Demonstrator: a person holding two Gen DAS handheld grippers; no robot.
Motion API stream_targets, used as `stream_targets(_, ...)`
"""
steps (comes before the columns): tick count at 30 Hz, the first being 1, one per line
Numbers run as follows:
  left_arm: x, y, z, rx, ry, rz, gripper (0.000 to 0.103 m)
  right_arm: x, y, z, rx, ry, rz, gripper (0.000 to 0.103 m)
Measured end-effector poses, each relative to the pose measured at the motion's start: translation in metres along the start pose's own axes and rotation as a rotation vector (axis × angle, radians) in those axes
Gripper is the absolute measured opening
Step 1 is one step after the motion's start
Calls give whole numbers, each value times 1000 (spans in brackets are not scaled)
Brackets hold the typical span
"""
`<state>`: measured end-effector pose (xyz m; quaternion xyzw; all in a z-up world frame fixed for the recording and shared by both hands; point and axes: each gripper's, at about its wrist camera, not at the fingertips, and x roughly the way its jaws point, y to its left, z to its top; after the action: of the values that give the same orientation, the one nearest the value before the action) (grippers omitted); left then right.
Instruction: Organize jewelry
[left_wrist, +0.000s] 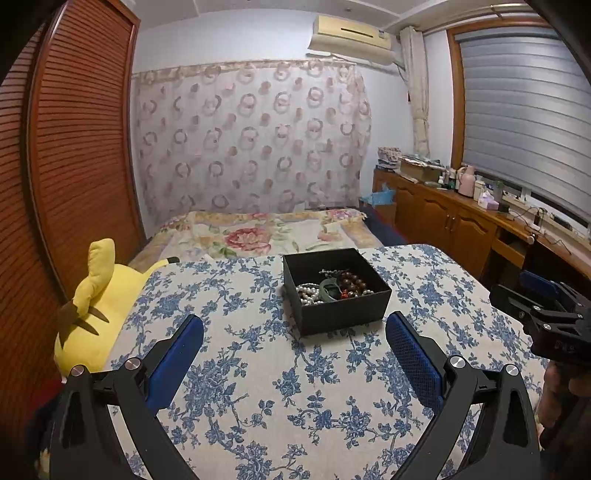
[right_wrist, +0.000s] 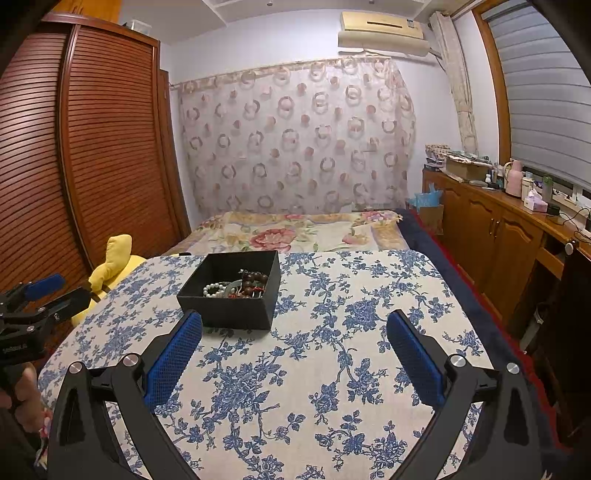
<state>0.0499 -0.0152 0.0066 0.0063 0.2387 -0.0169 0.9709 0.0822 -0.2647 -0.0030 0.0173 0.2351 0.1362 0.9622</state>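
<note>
My left gripper (left_wrist: 294, 334) hangs wide apart and empty at the bottom of its view, blue pads flared either side of the cloth, and my right gripper (right_wrist: 294, 332) is just as wide and just as empty. Straight ahead, centre of the left view and a touch left of centre in the right, sits the black box (left_wrist: 345, 314) on the flowered tablecloth (left_wrist: 258, 387), open-topped, everything heaped in its near corner. That heap is my worry: the pearl strand (left_wrist: 308, 293), the dark wooden beads (left_wrist: 351, 282) and a green piece (left_wrist: 328, 288) lie touching, maybe tangled, so I reckon pinching one could drag the others out or tip the light box. The pads look broad for such small beads; a strand may slip. At left of the frame a yellow plush (left_wrist: 96, 295) lies beside the table.
</note>
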Motion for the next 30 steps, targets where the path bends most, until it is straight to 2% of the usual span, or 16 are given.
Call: stream_targets(30,-1,3,0,1,-5,5,95,-2,2,2,1,-3,-5,101)
